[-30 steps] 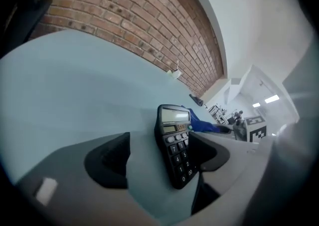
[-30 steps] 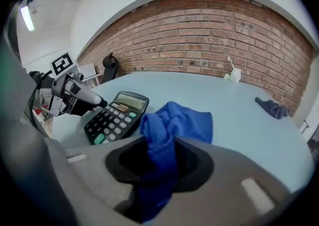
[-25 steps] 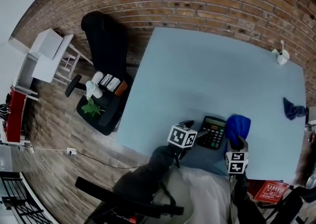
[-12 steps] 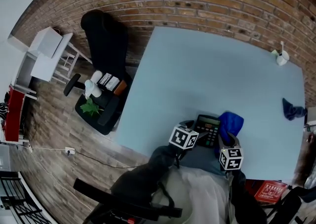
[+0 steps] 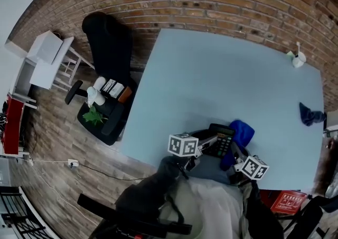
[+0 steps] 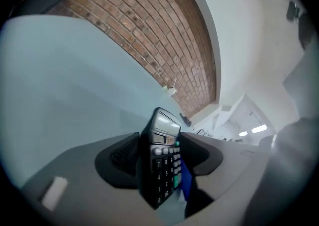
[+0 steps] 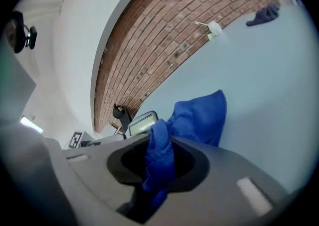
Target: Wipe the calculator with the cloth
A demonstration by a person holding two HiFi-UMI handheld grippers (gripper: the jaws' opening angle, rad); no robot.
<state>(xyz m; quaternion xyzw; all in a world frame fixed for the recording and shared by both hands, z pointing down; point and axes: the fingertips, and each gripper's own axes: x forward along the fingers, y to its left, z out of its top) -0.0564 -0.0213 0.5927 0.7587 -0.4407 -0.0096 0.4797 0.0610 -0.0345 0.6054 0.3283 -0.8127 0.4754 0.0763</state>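
Left claw [image 5: 209,143] jaws just closing, now clamped on the calculator [image 6: 162,165]. Right claw [image 7: 159,157] jaws just closing too, pinching the cloth [image 7: 199,115], which bunches just ahead.

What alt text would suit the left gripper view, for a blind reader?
A black desk calculator with grey keys is pinched between the jaws of the left gripper, which have just been closing. A blue cloth shows beside its keys; behind lie a pale blue table and a red brick wall.
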